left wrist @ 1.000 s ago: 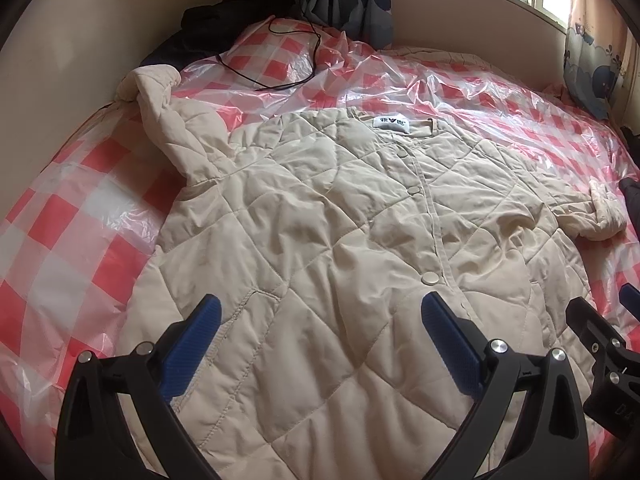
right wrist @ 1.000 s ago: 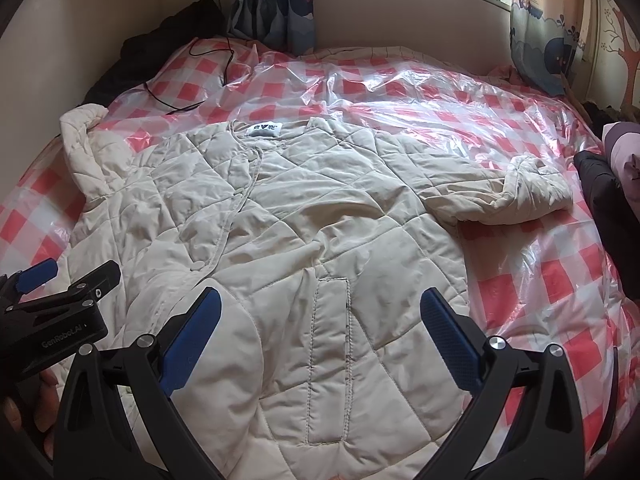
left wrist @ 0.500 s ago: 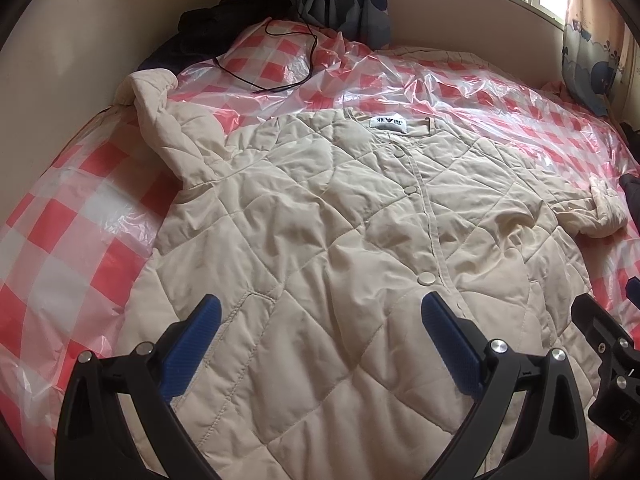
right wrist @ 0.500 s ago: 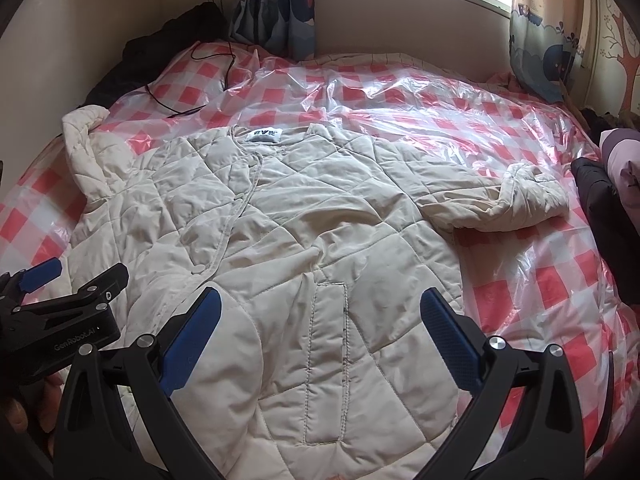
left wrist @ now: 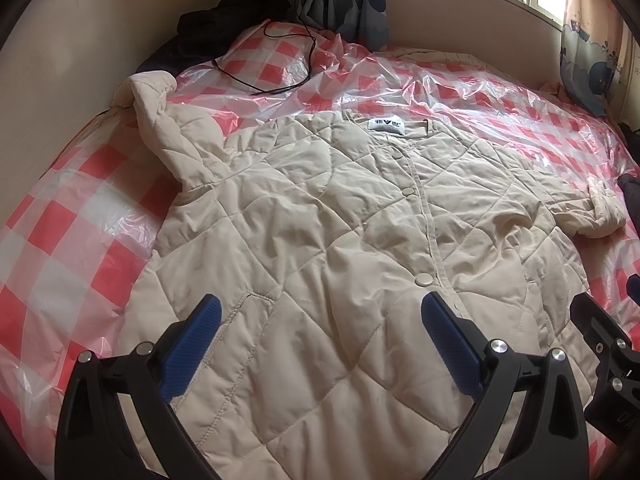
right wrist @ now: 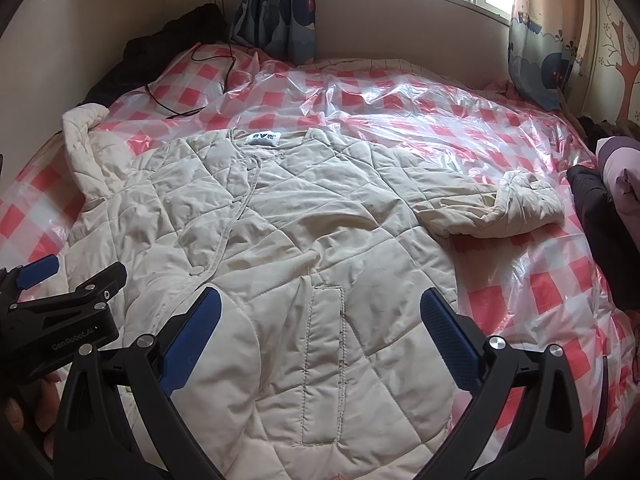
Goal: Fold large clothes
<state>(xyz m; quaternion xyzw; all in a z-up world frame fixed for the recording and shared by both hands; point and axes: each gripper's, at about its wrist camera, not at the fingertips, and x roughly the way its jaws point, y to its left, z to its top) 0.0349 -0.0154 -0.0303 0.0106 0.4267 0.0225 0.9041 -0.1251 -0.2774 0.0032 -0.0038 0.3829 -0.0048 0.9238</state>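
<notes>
Presently: quilted cream coat (left wrist: 320,240) flat on bed (left wrist: 72,232), both tongs, left (left wrist: 320,320) and right (right wrist: 320,316), wide open, empty; best grip sleeve cuff (right wrist: 528,200) beyond right tongs first.

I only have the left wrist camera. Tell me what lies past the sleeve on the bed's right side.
Observer: A dark garment and a purple garment lie piled at the bed's edge, just beyond the sleeve cuff.
Operator: Now report the right gripper.
Observer: The right gripper is open and empty, pointed at the jacket with a stitched pocket between its fingers in view.
</notes>
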